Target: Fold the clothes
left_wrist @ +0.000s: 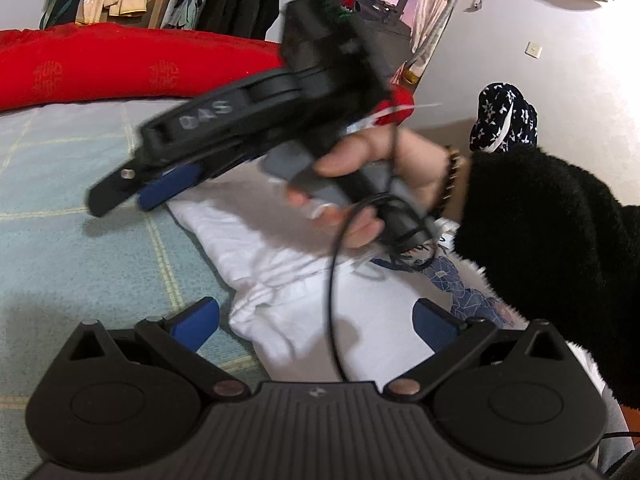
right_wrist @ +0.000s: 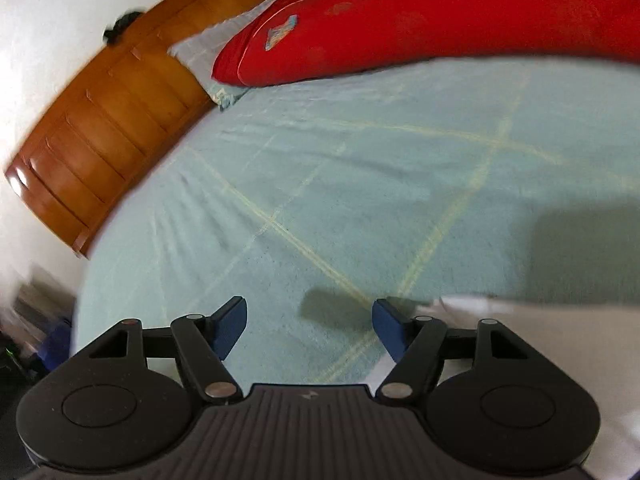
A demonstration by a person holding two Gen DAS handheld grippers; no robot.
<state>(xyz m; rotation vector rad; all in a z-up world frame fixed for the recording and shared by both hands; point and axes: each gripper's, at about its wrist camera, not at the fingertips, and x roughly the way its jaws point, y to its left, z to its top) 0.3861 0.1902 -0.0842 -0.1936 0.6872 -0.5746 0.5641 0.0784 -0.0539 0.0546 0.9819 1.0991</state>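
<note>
A white garment [left_wrist: 320, 312] with a blue print lies crumpled on the pale blue checked sheet [left_wrist: 80, 248]. My left gripper [left_wrist: 316, 324] hovers low over it, its blue pads [left_wrist: 198, 326] wide apart, open, with cloth below the gap and nothing pinched. A hand in a black fleece sleeve [left_wrist: 560, 240] holds my right gripper [left_wrist: 136, 196] above the garment's far end, pointing left. In the right wrist view my right gripper [right_wrist: 310, 330] is open over bare sheet [right_wrist: 360, 180], and the white garment's edge [right_wrist: 520, 340] lies just beside its right finger.
A long red bolster [left_wrist: 100, 64] runs along the far side of the bed. A wooden headboard [right_wrist: 112, 120] stands at the left. Dark jackets [left_wrist: 240, 0] hang at the back. A dark star-patterned cloth [left_wrist: 504, 120] sits at the right. A black cable [left_wrist: 334, 300] dangles over the garment.
</note>
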